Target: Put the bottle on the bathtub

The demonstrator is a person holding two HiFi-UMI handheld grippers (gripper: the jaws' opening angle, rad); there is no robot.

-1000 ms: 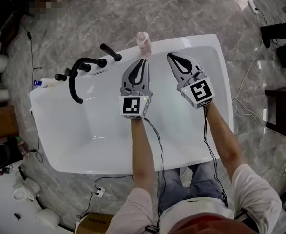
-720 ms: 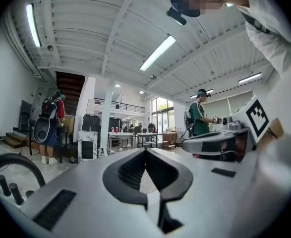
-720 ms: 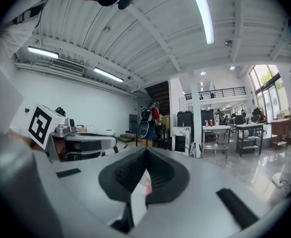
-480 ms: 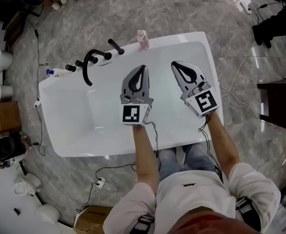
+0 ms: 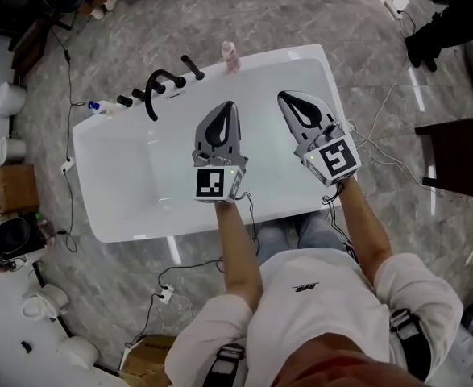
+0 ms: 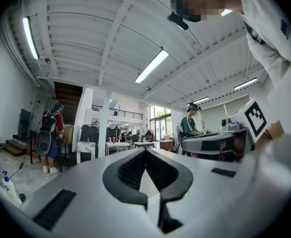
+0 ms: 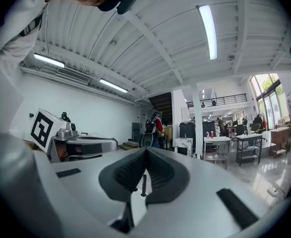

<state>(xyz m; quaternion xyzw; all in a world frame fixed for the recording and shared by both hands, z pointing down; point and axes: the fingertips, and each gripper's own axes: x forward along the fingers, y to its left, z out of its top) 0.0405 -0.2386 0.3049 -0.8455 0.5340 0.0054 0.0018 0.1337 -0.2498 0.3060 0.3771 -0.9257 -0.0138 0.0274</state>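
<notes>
Both grippers had pulled back toward us since the earlier frames, and the tub sat smaller in the head view. The bottle had not moved.

Largest first:
- Floor [image 5: 300,6]: grey marbled stone, with cables [image 5: 397,95] trailing over it to the right of the tub.
- Room, from the gripper views: open hall with white beams, strip lights [image 6: 152,66], tables and a few people far back.
- Bathtub [image 5: 276,57]: white, glossy, nothing lying in the basin that we could see.
- Left gripper [image 5: 224,111] [image 6: 145,155]: held over the basin, jaws together at the tips, nothing between them.
- Right gripper [image 5: 288,101] [image 7: 145,152]: just beside the left one, also over the basin, jaws closed and empty.
- Faucet [image 5: 157,91]: black, curved, on the far rim toward the left.
- Spray bottle [image 5: 99,106]: small, blue-capped, at the tub's far left corner.
- Bottle [image 5: 230,56]: pink, upright on the far rim, right of the faucet and well apart from both grippers.

Status: we judged the placement done. The bottle stood free on the rim with nothing touching it. Nothing looked left beyond clearing the grippers away. The only risk we saw was the narrow, smooth rim, where a knock could tip the bottle into the tub or onto the floor.
</notes>
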